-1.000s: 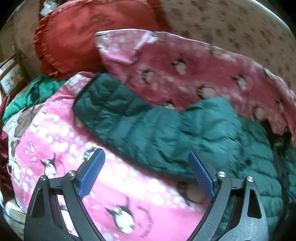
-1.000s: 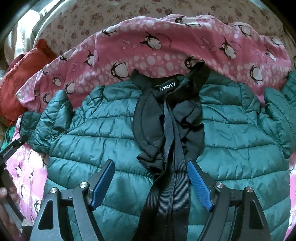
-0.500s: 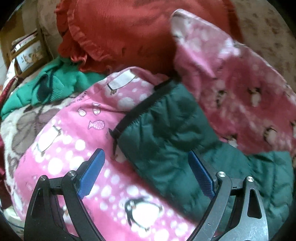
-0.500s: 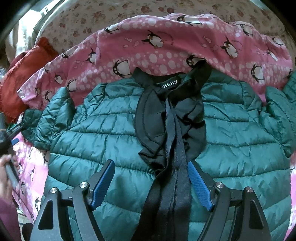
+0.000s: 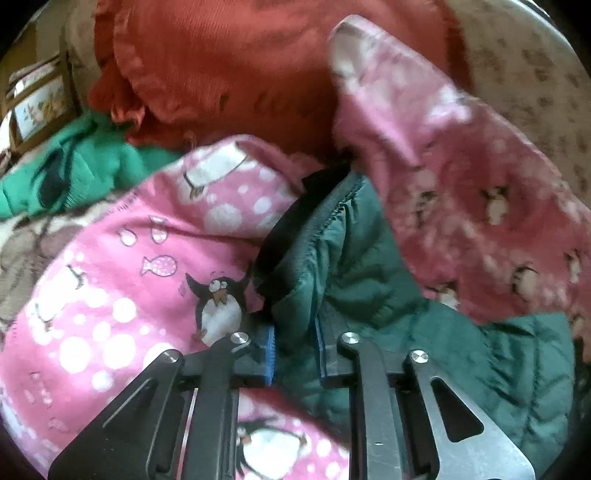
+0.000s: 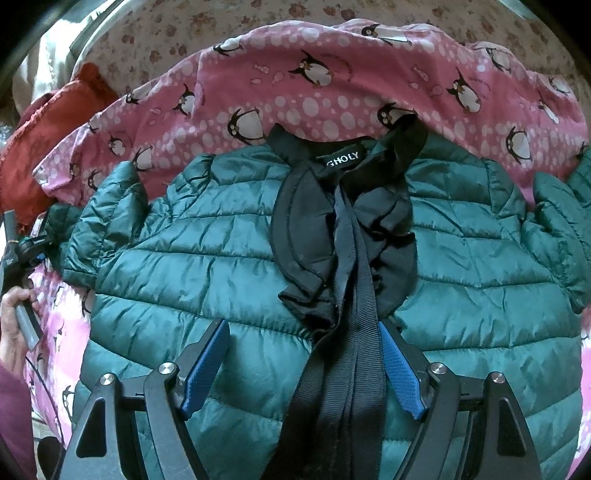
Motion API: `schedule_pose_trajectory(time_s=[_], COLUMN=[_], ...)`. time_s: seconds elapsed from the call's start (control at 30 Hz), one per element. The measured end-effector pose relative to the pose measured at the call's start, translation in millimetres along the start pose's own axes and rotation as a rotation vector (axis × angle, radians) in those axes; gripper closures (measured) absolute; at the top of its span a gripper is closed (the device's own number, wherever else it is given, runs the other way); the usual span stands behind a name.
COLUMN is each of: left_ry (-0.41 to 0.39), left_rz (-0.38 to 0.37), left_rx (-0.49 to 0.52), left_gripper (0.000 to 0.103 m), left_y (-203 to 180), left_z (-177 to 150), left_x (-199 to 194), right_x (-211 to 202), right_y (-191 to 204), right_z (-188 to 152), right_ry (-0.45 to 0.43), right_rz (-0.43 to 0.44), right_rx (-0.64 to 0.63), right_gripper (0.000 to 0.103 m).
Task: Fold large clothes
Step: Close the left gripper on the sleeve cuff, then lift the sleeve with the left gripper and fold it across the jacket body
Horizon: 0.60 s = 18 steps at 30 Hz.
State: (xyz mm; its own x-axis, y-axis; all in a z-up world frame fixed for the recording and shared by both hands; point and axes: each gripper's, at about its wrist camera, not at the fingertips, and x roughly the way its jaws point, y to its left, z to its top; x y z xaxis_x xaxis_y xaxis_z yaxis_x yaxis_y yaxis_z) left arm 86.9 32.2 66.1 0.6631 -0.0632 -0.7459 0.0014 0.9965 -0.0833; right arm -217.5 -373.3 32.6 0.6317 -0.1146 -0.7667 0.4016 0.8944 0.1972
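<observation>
A dark green quilted jacket (image 6: 207, 258) lies front up on a pink penguin blanket (image 6: 332, 107), its black collar and straps (image 6: 347, 258) running down the middle. My right gripper (image 6: 303, 328) hovers open over the jacket's lower middle, a blue pad on either side of the straps. In the left wrist view my left gripper (image 5: 293, 332) is closing, and its pads press on the jacket's sleeve (image 5: 351, 258) just behind the black-edged cuff (image 5: 295, 225). The right wrist view shows that gripper (image 6: 29, 247) at the far left, held by a hand (image 6: 14, 314).
A red ruffled cushion (image 5: 229, 62) sits behind the sleeve, with a bright green knit garment (image 5: 74, 166) to its left. The blanket (image 5: 110, 295) lies bunched over a floral sheet (image 6: 177, 33). Framed pictures (image 5: 37, 107) stand at the far left.
My left gripper swung left along the sleeve to its cuff end, then shut on the sleeve. The right gripper has stayed open in the same place.
</observation>
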Motion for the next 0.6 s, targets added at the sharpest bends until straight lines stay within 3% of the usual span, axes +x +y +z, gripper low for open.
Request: schedule_pose_trajectory(time_s=[0.23,0.6], left_ry=[-0.040,-0.059], left_rz=[-0.114,-0.272], left_rx=[0.051,0.148], left_gripper=[0.089,0.090], left_y=[-24,-95], left_z=[-14,-44], left_x=[-64,-148], right_x=[-7,-33], right_y=[-3,-24], right_z=[-4,-13], right_ry=[-0.010,-0.040], right_rz=[0.000,-0.020], right_rx=[0.005,0.032], right_gripper=[0.024,0.024])
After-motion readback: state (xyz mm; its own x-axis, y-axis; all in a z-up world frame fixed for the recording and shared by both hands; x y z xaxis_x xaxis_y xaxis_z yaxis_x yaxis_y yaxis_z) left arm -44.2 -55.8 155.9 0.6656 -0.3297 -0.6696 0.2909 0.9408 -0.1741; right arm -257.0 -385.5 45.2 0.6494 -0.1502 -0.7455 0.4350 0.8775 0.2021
